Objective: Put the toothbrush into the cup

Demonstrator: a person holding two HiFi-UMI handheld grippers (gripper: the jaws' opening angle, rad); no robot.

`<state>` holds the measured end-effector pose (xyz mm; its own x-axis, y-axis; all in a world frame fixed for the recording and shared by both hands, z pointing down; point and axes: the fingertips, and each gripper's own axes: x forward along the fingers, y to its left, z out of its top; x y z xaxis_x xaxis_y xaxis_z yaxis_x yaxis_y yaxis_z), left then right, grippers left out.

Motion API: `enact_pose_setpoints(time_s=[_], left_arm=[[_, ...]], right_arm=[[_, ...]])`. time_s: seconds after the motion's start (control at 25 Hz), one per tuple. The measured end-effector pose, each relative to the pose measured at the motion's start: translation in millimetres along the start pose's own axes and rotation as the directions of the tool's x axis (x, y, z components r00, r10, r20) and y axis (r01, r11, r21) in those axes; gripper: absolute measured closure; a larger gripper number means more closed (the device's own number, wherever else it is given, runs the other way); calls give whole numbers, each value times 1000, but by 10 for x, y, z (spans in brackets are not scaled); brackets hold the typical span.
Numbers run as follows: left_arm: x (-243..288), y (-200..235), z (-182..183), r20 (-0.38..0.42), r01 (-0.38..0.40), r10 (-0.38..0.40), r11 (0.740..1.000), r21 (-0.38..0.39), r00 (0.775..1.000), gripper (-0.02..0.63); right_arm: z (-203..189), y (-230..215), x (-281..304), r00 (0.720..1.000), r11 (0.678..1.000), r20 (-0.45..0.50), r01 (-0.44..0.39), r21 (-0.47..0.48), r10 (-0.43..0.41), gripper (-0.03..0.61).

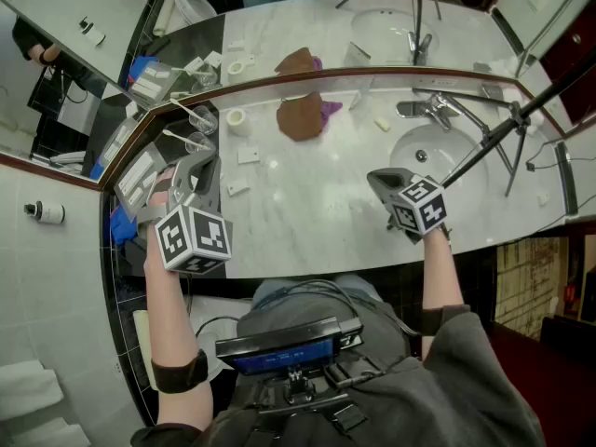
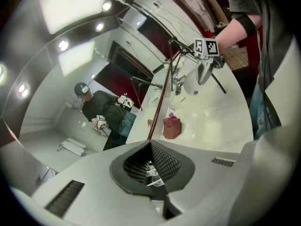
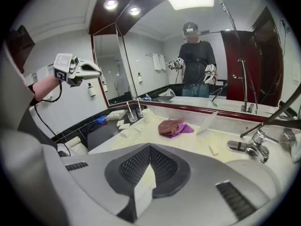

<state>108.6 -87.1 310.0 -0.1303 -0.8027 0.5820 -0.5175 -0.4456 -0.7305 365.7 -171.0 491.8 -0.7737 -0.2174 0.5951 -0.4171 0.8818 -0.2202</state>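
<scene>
Pressing mesh-textured fingers (image 2: 167, 163) together, left gripper (image 1: 209, 162) and right gripper (image 1: 377, 178) hover above marble counter (image 1: 307, 208).

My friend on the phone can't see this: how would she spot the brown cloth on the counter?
Find the white marble counter with the round sink at its right end. Left of the chrome tap, near the mirror's edge, lies a crumpled brown cloth with a purple scrap tucked against it. It is the only dark, soft heap among small white bits.
</scene>
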Motion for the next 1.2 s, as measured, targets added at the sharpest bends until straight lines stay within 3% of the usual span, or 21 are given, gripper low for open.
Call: enact_pose_setpoints(time_s=[0.12, 0.28, 0.6, 0.68, 0.88, 1.04, 1.12, 1.2], left_arm=[[25, -32, -92, 14, -8, 10, 990, -137, 1000, 611], [5, -40, -382, 17, -33, 40, 953, -303, 999, 611], [-118, 153, -1107, 60, -38, 90, 809, -587, 994, 611], [-125, 195, -1359, 72, -27, 99, 748, -663, 993, 611], [-56, 300, -2050, 102, 10, 137, 549, -836, 985, 611], [54, 279, -2438, 124, 64, 145, 365, -929, 982, 611], [103, 241, -2631, 111, 59, 154, 311, -949, 982, 611], [144, 185, -2792, 93, 45, 151, 292, -955, 984, 612]], right_arm=[[223, 55, 62, 998, 1000, 59, -20, 22, 19, 557], [572, 176, 231, 989, 996, 146, -50, 76, 39, 557], [1161, 740, 753, 974, 993, 197, -115, 25, 108, 557], [1257, 929, 905, 973, 992, 196, -127, 12, 122, 557], [1507, 1379, 1242, 971, 990, 191, -141, -25, 143, 555], [1646, 1625, 1468, 969, 988, 193, -150, -38, 155, 555], [1668, 1725, 1588, 969, 987, 188, -153, -42, 159, 555], [1654, 1804, 1707, 971, 986, 173, -159, -44, 164, 555]])
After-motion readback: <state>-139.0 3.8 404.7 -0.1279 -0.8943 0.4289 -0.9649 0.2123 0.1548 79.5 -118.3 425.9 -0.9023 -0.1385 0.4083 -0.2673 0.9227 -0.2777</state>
